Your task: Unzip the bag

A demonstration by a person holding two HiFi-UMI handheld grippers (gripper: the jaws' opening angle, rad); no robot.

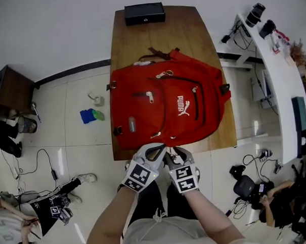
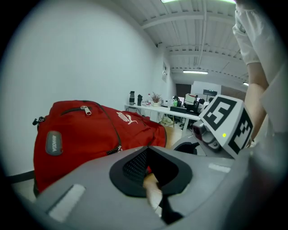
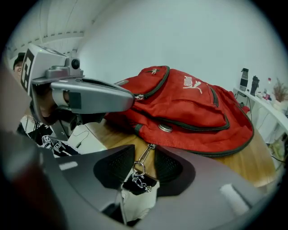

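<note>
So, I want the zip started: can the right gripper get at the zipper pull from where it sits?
Probably yes: the zipper pull lies between the open jaws of the right gripper, and nothing covers it.

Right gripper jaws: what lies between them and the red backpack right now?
In the right gripper view, a metal zipper pull with ring and chain runs from the edge of the red backpack into the gap between the parted jaws of the right gripper.
</note>
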